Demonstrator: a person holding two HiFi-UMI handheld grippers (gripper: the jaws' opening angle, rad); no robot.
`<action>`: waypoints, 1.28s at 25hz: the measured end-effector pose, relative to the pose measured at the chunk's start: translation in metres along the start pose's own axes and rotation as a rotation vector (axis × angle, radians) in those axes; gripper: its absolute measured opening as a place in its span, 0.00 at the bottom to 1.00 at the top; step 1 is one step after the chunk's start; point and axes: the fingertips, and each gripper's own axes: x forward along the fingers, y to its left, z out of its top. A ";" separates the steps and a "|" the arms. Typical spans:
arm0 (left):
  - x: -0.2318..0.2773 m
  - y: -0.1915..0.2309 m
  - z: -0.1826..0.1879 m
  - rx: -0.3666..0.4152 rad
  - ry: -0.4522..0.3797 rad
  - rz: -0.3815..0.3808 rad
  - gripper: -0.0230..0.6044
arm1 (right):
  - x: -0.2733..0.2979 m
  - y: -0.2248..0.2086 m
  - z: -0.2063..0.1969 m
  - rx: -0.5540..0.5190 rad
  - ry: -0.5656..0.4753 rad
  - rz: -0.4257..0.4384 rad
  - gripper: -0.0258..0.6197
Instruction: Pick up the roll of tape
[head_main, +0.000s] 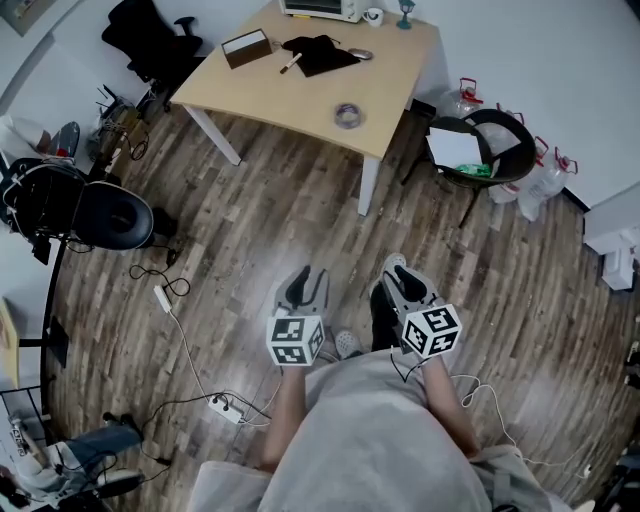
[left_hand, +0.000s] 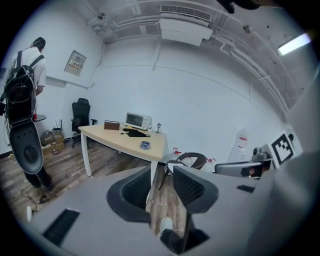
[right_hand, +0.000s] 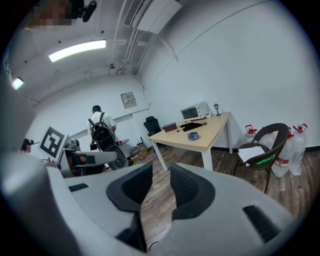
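Note:
The roll of tape (head_main: 348, 115) lies flat near the front edge of the light wooden table (head_main: 270, 95), far ahead of me. It shows small in the left gripper view (left_hand: 145, 145) and the right gripper view (right_hand: 193, 136). My left gripper (head_main: 303, 285) and right gripper (head_main: 410, 285) are held side by side over the wooden floor, both well short of the table. The left gripper's (left_hand: 161, 185) jaws stand apart with only floor between them. Nothing sits between the right gripper's (right_hand: 156, 185) jaws either, and they too are open.
On the table are a brown box (head_main: 247, 47), a black cloth (head_main: 318, 52) and a toaster oven (head_main: 320, 8). A round chair with paper (head_main: 480, 150) and water bottles (head_main: 545, 185) stand right of it. Cables and a power strip (head_main: 225, 408) lie at left. A person with a backpack (left_hand: 22, 95) stands far left.

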 end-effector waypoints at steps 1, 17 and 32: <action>0.003 0.002 0.003 -0.007 -0.010 -0.001 0.26 | 0.004 -0.003 0.001 0.008 0.010 0.003 0.22; 0.111 0.033 0.056 -0.029 -0.009 0.034 0.27 | 0.088 -0.106 0.062 0.110 0.019 -0.043 0.24; 0.253 0.053 0.134 -0.026 0.004 0.099 0.27 | 0.185 -0.219 0.155 0.104 0.017 0.044 0.27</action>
